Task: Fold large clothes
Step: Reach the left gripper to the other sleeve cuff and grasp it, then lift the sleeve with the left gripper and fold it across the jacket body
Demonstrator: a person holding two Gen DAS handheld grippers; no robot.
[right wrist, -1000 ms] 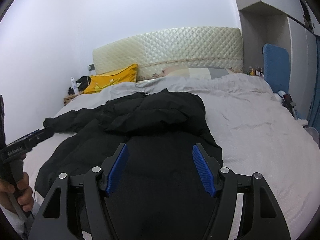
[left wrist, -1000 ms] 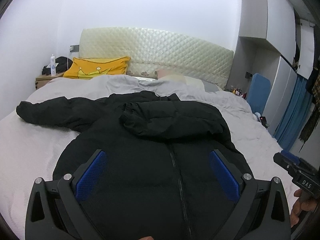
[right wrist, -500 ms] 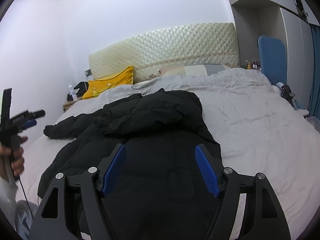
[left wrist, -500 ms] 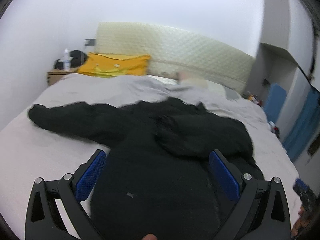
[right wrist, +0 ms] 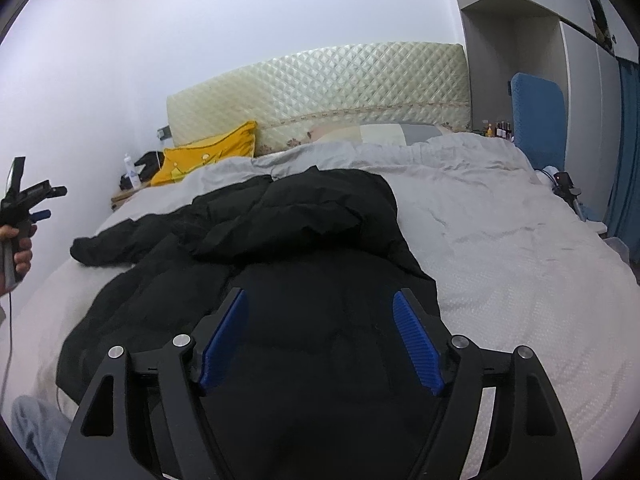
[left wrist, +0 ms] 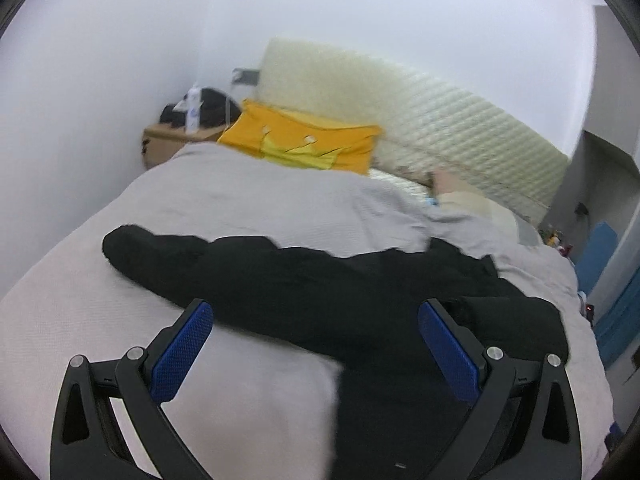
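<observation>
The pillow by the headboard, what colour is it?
The pillow is orange-yellow with a paler yellow crown-like print, clearest in the left wrist view.

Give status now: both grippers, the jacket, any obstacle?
Left gripper open, empty. Right gripper open, empty. Black jacket flat on bed, left sleeve spread out. No obstacle seen.

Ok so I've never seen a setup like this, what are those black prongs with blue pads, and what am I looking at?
They are two hand-held grippers, one in each of a person's hands, each with a fisheye camera looking along its fingers. One picture is from the left gripper, the other from the right gripper. Both stand open and hold nothing. On the bed lies a black puffer jacket, one sleeve stretched out sideways, waiting to be folded. A yellow pillow sits by the headboard.
</observation>
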